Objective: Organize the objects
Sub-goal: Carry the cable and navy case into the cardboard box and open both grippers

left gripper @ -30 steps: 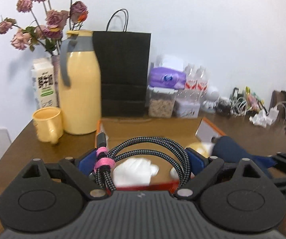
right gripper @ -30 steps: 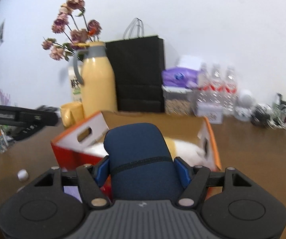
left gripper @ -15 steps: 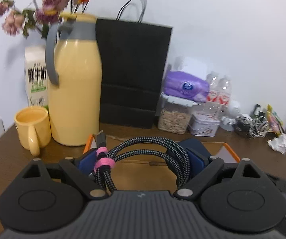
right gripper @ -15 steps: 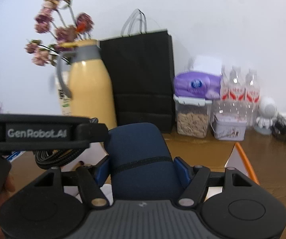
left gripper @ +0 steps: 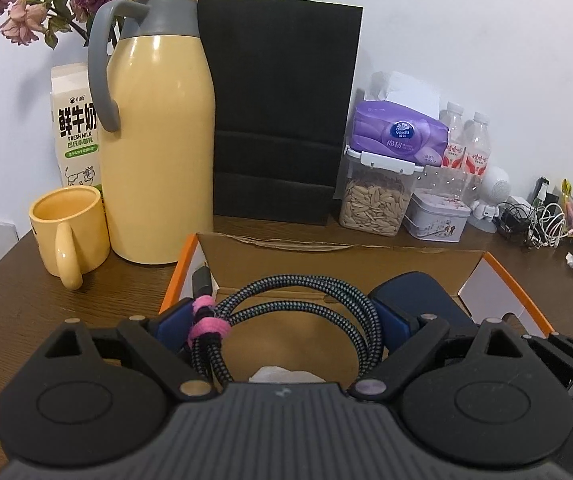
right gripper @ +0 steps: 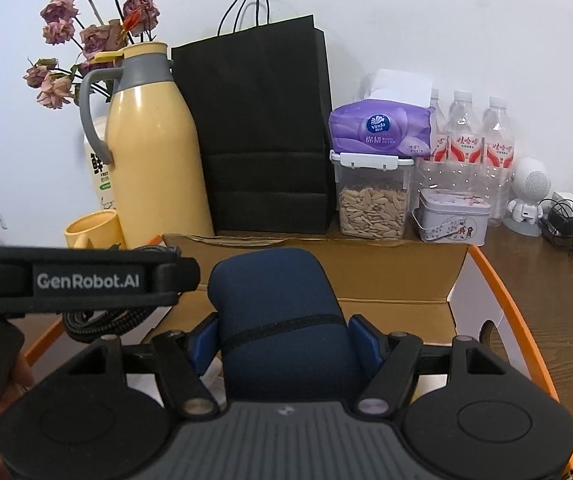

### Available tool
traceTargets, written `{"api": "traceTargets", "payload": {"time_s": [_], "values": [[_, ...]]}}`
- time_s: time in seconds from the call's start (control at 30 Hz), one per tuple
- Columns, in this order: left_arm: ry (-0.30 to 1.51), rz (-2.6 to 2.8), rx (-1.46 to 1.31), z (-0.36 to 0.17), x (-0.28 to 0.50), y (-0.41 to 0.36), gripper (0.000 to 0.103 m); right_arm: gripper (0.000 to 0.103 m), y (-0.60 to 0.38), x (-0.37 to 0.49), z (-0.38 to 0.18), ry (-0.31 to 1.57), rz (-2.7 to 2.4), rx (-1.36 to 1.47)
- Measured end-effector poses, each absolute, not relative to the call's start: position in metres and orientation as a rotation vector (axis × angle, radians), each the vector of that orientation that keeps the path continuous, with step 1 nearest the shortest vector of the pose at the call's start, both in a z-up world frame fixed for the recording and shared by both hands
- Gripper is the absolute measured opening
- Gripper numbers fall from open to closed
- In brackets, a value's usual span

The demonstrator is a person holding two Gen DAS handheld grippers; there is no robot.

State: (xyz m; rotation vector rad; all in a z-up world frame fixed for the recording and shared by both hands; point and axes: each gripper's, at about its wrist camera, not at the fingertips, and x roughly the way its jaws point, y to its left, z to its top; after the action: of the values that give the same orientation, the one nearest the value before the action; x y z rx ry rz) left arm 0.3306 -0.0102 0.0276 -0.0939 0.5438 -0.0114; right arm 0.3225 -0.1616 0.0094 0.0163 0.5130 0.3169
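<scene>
The left gripper (left gripper: 282, 320) is clamped on a coiled black braided cable with a pink tie (left gripper: 286, 304); the right gripper (right gripper: 284, 340) is clamped on a navy fabric pouch (right gripper: 278, 320). Both hang over the open orange-edged cardboard box (left gripper: 326, 256), which sits on the dark brown wooden surface (left gripper: 26, 300). Behind the box stand a yellow jug (left gripper: 158, 120), a black paper bag (left gripper: 278, 112) and a jar of seeds (left gripper: 374, 200), against a white wall (left gripper: 466, 20).

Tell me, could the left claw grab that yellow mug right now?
Probably not as things stand. The left claw is already full, holding a coiled cable over the box. The yellow mug stands unobstructed on the table.
</scene>
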Motion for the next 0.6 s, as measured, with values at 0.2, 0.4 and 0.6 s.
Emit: {"api": "traceTargets", "payload": {"time_s": [0.2,0.4,0.6], "values": [[0.493,-0.014,-0.057,0.035,0.322,-0.0141,0.103,0.093,-0.1657,0.3239,0.0097,0.526,0.299,0.024],[0.503,-0.015,-0.054,0.0349,0.323,-0.0157,0.103,0.103,-0.171,0.3226,0.0143,0.521,0.285,0.035],[0.497,-0.012,-0.062,0.0355,0.3224,-0.0143,0.103,0.103,-0.1717,0.3236,0.0132,0.528,0.282,0.031]]}}
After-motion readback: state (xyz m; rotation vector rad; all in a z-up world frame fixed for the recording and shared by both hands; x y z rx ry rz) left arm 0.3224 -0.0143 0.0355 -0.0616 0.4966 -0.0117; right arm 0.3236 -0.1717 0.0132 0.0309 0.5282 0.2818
